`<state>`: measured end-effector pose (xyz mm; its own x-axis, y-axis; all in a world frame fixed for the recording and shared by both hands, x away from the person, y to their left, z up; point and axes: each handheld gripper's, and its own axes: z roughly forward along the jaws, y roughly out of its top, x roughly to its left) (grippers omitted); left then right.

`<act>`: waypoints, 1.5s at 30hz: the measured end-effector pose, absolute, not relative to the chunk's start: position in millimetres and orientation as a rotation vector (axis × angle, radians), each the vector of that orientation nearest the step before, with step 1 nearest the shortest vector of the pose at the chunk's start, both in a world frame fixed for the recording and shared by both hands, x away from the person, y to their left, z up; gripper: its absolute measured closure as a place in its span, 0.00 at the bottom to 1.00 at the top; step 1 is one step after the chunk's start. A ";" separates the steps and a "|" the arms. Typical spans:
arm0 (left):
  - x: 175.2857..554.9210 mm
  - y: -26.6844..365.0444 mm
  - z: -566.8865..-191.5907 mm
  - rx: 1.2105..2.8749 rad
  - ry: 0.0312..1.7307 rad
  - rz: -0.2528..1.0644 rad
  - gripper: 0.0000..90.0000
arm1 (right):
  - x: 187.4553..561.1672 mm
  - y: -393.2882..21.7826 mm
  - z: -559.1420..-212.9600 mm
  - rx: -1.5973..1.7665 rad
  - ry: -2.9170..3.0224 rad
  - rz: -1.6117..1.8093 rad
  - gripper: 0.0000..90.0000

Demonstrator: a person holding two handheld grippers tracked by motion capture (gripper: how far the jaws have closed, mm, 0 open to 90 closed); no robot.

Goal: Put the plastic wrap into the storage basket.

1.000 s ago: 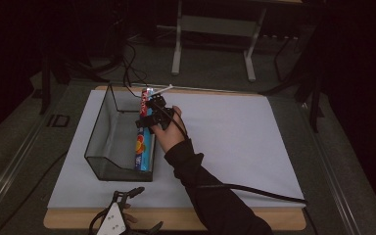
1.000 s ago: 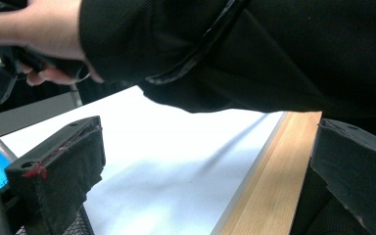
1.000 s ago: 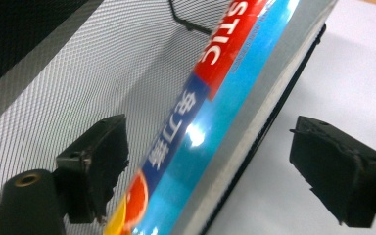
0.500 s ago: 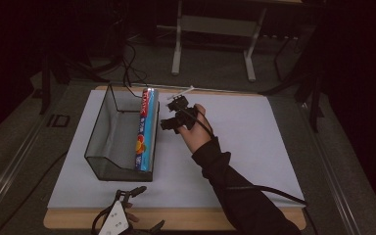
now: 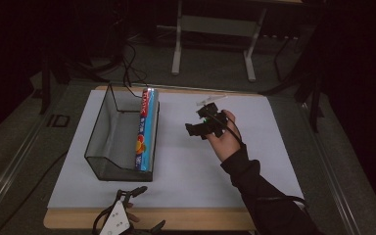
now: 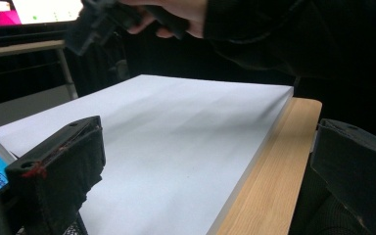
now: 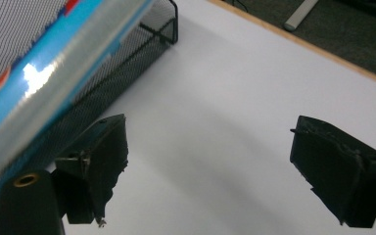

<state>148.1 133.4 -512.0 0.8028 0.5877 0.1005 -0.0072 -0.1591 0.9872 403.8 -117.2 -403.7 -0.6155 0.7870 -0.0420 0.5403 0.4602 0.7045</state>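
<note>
Beside the mesh tray (image 5: 108,161), blue box (image 5: 145,132) well apart from empty, spread right gripper (image 5: 199,128).

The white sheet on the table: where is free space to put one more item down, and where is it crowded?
The white sheet is bare right of the mesh basket, up to its right edge; the open right gripper hovers over part of that stretch. A narrower bare strip runs before the basket, near the left gripper. The left side is crowded: the basket holds a blue box.

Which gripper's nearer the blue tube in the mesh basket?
Right, narrowly. Right gripper hangs open, apart from the blue tube's right side; left gripper sits open at the near table edge below the basket.
</note>
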 end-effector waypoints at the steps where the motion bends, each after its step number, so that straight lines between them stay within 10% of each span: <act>1: 148.3 133.6 -512.0 1.661 0.463 0.554 0.00 | 402.3 -121.1 -405.8 1.127 2.352 0.943 0.15; 45: 149.1 129.4 -513.3 1.686 0.450 0.539 0.00 | 340.1 -208.5 -490.1 1.179 2.364 1.000 0.16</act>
<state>149.1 129.4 -513.3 0.8149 0.5705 0.1026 -0.0002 -0.1767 0.9843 340.1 -208.5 -490.1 -0.6102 0.7918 0.0274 0.5710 0.4155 0.7081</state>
